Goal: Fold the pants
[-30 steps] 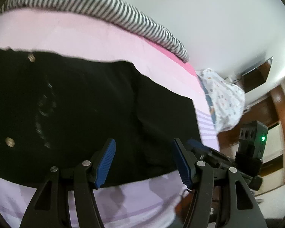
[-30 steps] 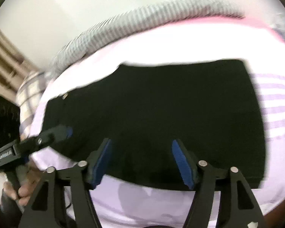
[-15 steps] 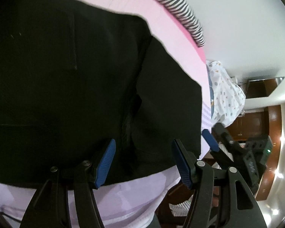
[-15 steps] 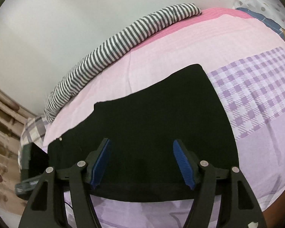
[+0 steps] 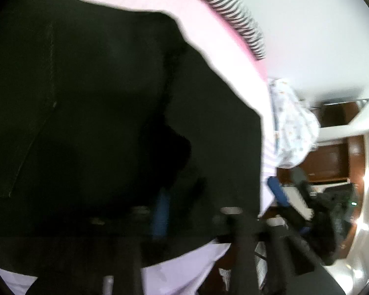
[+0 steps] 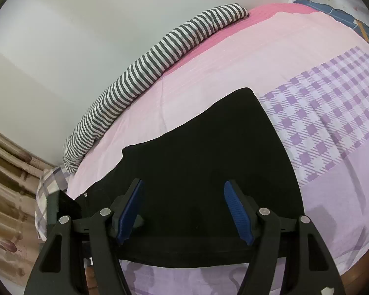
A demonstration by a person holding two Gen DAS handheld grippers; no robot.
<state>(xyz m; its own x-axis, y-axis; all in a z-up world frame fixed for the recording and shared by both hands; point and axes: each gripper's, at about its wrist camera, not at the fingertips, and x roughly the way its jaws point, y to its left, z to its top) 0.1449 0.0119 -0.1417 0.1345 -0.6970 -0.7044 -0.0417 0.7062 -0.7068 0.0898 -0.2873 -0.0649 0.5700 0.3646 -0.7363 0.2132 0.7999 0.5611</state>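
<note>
On the left, the left gripper [image 5: 174, 211] is low over the near hem of the black pants [image 5: 105, 113], its picture smeared by motion; its jaws are closing, with dark cloth seemingly between them, though the blur hides whether the pads already bite. The pants lie flat across the pink and lilac bedsheet [image 6: 233, 73], waist end toward the left, a seamed pocket showing on the left half, the leg ends reaching toward the checked purple patch on the right. Behind them a striped bolster [image 6: 160, 56] runs along the wall, well apart from the work. Further right, the right gripper [image 6: 184, 211] hovers just above the same near edge with its blue pads [image 6: 238, 211] standing wide apart and nothing between them. To do this step well, I judge that the left should pinch only the hem layers it means to lift and not the sheet beneath, and the right should come down onto the edge at a matching depth before clamping, so both corners rise level and the fold lands square; uneven bites would likely skew the crease
</note>
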